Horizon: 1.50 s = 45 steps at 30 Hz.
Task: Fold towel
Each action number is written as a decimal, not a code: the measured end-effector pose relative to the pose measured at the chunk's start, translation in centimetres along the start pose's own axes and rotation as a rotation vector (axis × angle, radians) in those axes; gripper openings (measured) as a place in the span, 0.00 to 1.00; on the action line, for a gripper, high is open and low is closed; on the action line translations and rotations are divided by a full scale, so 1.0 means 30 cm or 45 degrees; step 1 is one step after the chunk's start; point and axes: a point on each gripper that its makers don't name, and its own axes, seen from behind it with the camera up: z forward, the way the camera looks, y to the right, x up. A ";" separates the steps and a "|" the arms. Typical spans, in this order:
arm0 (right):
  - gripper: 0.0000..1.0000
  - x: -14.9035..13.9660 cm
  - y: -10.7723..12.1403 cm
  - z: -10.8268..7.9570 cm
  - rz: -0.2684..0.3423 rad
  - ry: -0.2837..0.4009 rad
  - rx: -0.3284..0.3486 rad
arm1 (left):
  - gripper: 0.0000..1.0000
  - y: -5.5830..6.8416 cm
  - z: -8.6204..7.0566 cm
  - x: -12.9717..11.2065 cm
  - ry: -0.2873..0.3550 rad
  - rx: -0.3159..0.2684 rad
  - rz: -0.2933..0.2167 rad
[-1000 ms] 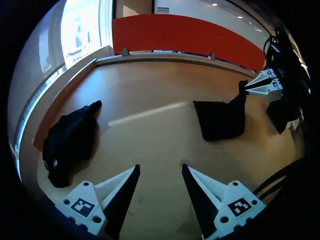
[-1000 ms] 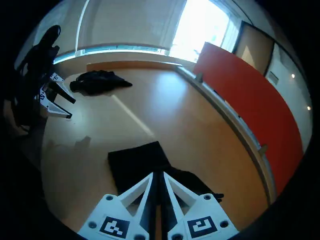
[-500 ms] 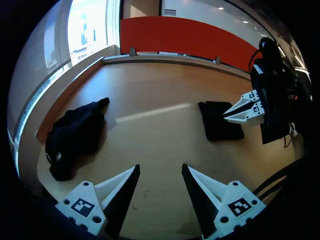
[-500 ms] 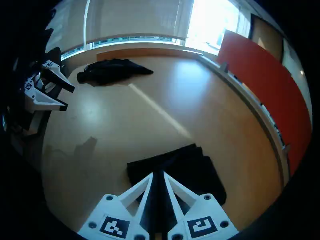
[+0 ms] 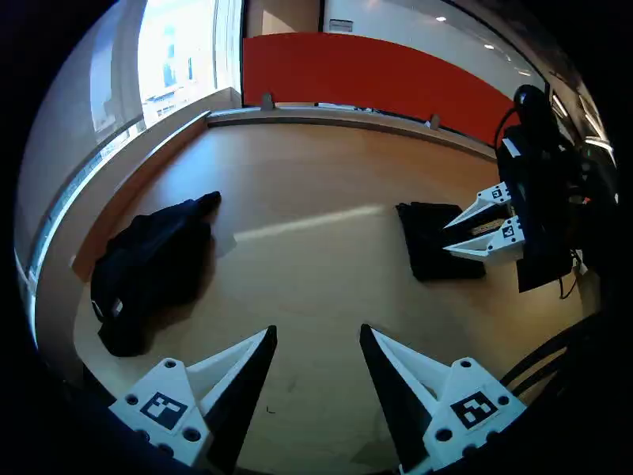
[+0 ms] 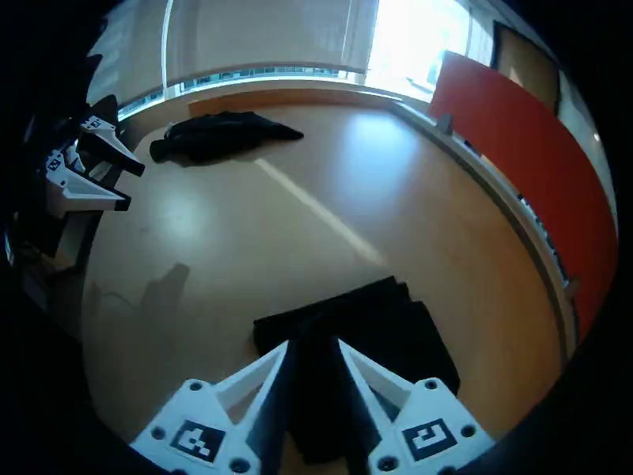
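Wooden desk [image 5: 316, 182] carried the folded black towel [image 6: 380, 324] toward its red-panel side; right tool [image 6: 314, 356] sat over towel's near edge w/ fingers parted, not clamping. Left tool [image 5: 316, 356] hung open, well apart. Crumpled dark cloth [image 5: 150, 265] lay nr the window

Black towel [image 6: 372, 321]: folded into a flat, roughly rectangular stack, lying flat on the wooden tabletop [image 6: 237, 237]. Sits at 6 o'clock in the right gripper view and at 3 o'clock in the left gripper view. Far edge looks stepped, with the top layer slightly offset from the layer below. No loose corner raised.

2nd item, black cloth heap [image 5: 150, 265]: unfolded, crumpled, bunched into a long lump. At 9 o'clock in the left gripper view, 11 o'clock in the right gripper view. Near the table's edge, well apart from the folded towel.
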 end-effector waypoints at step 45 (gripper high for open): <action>0.66 -0.337 0.015 -0.184 0.166 -0.112 -0.133 | 0.77 0.027 0.014 0.020 0.003 -0.005 0.014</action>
